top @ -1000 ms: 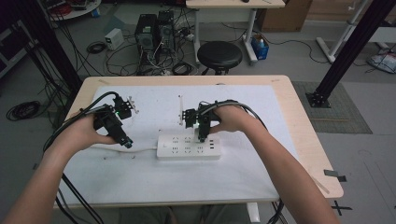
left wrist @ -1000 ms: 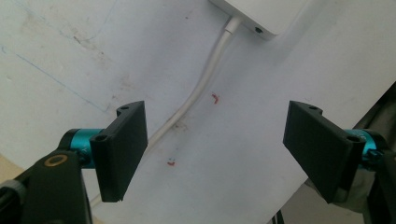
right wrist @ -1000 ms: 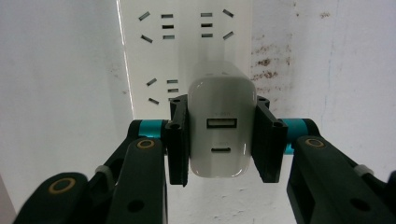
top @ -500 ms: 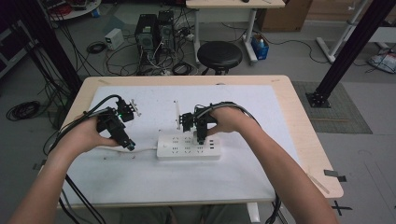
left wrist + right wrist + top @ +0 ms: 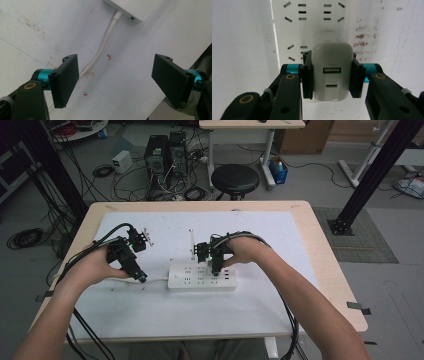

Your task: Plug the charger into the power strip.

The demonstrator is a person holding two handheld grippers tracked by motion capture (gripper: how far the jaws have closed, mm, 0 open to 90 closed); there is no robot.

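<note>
One power strip [image 5: 201, 276] lies on my worktop [image 5: 300, 235], its long axis running left to right across the high view, its cord [image 5: 100, 53] leaving the left end. One white charger [image 5: 332, 71] stands in its sockets, two ports facing up. My right tongs [image 5: 332, 75] clamp the charger's sides. My left tongs [image 5: 120, 80] hang wide, empty, over the cord.

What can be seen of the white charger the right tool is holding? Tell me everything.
The charger is a small, white, glossy plastic block with rounded corners. Its facing end carries two ports, a wider rectangular one above a slim oval one. The right tool clamps it, one black pad pressed on each side. It stands over the white power strip, at a socket in the row nearer the camera; whether its pins are seated cannot be told. In the high view, the hand hides it.
</note>
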